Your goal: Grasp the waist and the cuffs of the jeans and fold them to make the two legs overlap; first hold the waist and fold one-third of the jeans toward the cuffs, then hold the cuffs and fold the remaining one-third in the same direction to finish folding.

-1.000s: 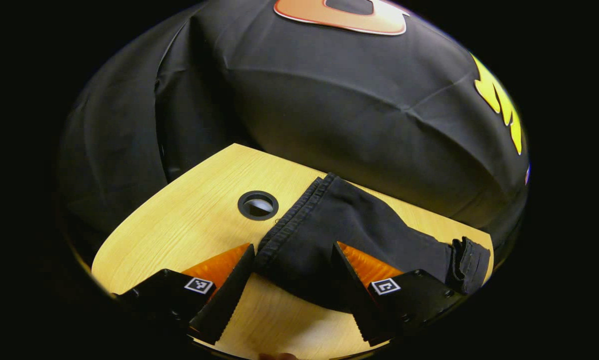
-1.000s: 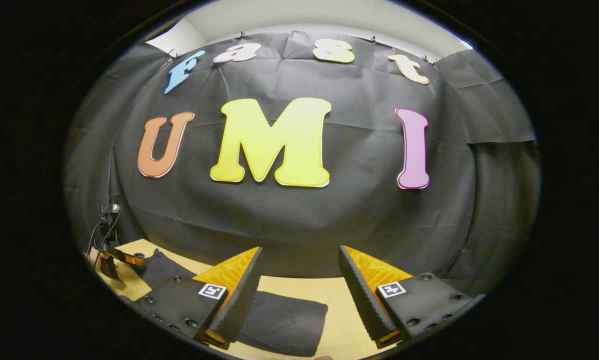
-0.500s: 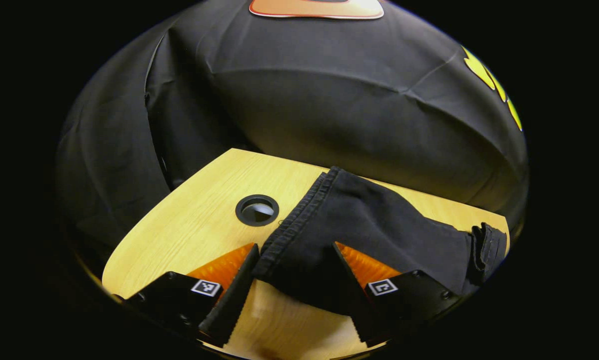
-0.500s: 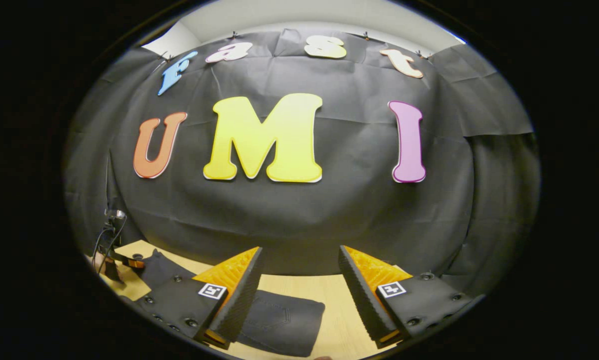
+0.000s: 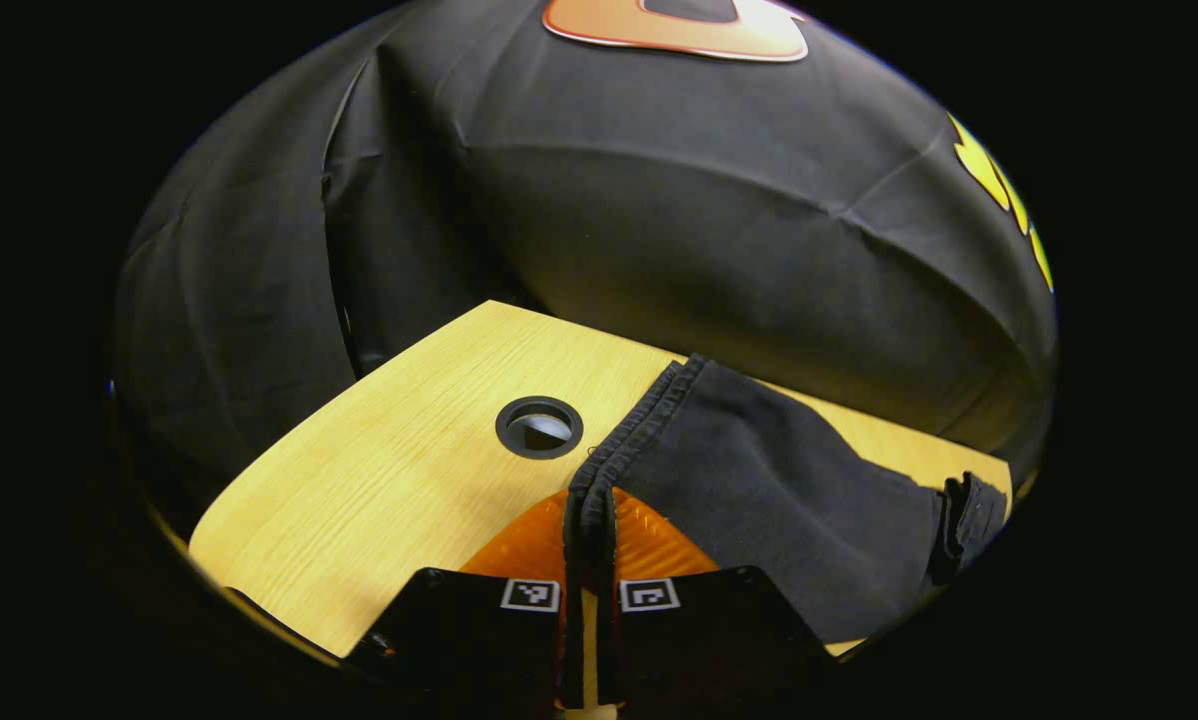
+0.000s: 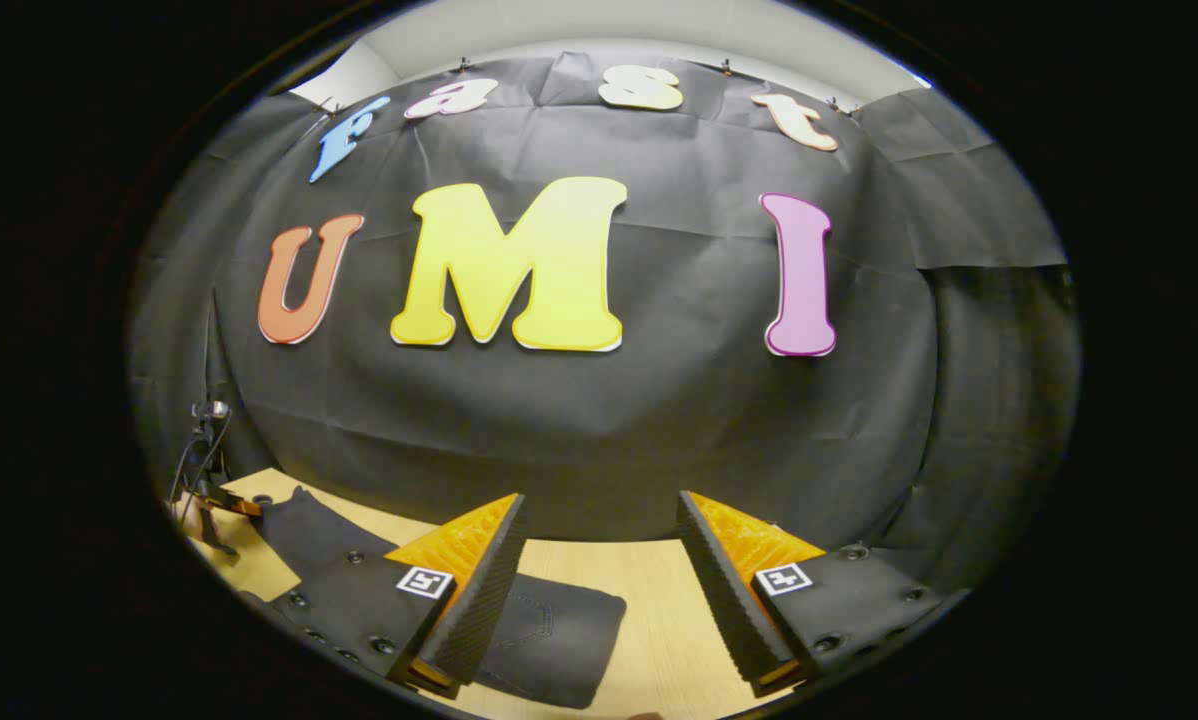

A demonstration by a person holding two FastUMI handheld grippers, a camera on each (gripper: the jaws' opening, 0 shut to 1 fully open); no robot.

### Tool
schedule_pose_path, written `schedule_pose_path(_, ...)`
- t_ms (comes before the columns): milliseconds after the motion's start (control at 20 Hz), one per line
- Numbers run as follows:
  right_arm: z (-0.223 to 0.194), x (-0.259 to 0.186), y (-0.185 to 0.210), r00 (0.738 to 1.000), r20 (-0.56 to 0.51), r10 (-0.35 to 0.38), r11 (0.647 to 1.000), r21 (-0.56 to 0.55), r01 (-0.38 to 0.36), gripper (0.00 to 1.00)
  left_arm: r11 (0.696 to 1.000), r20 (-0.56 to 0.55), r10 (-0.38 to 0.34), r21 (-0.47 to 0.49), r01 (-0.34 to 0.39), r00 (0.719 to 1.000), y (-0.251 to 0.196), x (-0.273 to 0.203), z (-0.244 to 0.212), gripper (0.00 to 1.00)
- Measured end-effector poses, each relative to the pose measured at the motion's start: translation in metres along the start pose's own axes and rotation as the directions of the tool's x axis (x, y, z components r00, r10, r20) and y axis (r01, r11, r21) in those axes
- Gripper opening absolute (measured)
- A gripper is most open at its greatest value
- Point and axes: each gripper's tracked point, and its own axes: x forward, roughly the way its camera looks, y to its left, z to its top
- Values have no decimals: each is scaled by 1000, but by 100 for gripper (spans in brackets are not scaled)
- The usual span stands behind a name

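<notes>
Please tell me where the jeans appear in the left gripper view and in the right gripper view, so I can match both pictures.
Left gripper view: jeans lower centre-right, hem pinched in left gripper.
Right gripper view: jeans bottom, left of centre, under open right gripper.
Shared landmark: wooden table.

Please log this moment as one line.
left hand-held gripper: shut on jeans cuff | right hand-held gripper: open, above table
</notes>
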Motion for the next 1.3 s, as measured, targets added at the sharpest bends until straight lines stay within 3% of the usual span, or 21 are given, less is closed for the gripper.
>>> schedule_pose_path(150,1,-1,-8,1000,2,-3,1000,-8,3,91,998,45,-63,-28,65,997,-17,-14,21,6)
schedule_pose_path(350,4,-1,-18,1000,0,-12,1000,26,12,94,992,112,-128,22,126,986,-50,-44,56,5)
schedule_pose_path(500,8,-4,-24,1000,11,-11,1000,19,10,97,981,161,-194,37,191,968,-94,-75,81,5)
schedule_pose_path(700,15,-8,-43,1000,23,-21,999,45,20,90,955,202,-297,77,287,933,-168,-119,100,5)
schedule_pose_path(750,16,-11,-51,999,25,-28,998,55,26,90,948,206,-317,88,305,926,-186,-128,102,5)
schedule_pose_path(800,18,-13,-61,999,29,-36,997,65,34,97,942,203,-334,104,319,920,-204,-136,100,5)
schedule_pose_path(900,20,-17,-79,998,36,-54,996,78,51,90,930,203,-362,137,340,910,-236,-153,97,5)
schedule_pose_path(950,22,-19,-89,997,38,-63,995,85,59,94,923,199,-380,145,356,903,-251,-163,94,5)
schedule_pose_path(1000,22,-21,-99,997,40,-72,993,93,68,90,916,195,-397,150,373,897,-268,-171,91,5)
schedule_pose_path(1300,22,-36,-159,992,42,-120,987,112,114,90,870,155,-485,178,459,861,-368,-216,59,5)
